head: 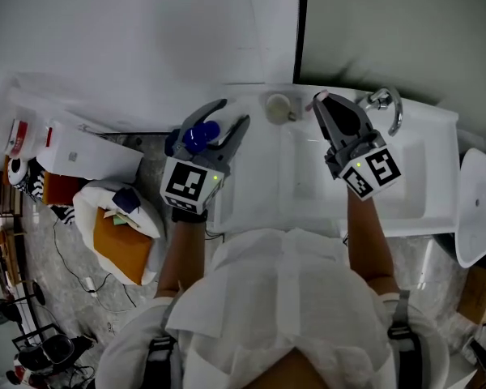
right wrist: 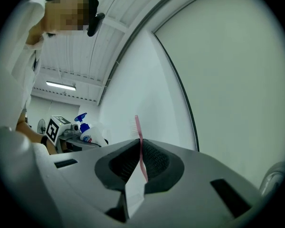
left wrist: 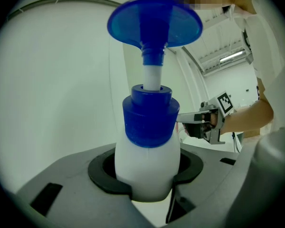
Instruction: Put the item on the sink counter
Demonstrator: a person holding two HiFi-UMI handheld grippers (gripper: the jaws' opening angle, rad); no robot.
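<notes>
Being clamped by the left gripper [head: 229, 118] around its stiff, likely light body, the pump bottle [left wrist: 147, 170] is being held over the sink counter's [head: 259, 162] left edge, a toothbrush [right wrist: 140, 151] being pinched by the right gripper [head: 324, 100].

A curved chrome tap [head: 386, 104] is mounted at the back right, and a small round cream-coloured cup [head: 277, 107] is set to its left. On the grey speckled floor [head: 32, 237], a white rectangular box [head: 85, 154] is placed next to an open white bag [head: 91, 201], in which a flat orange item [head: 118, 243] is held. A dark vertical strip [head: 302, 23] is fixed to the pale wall.
</notes>
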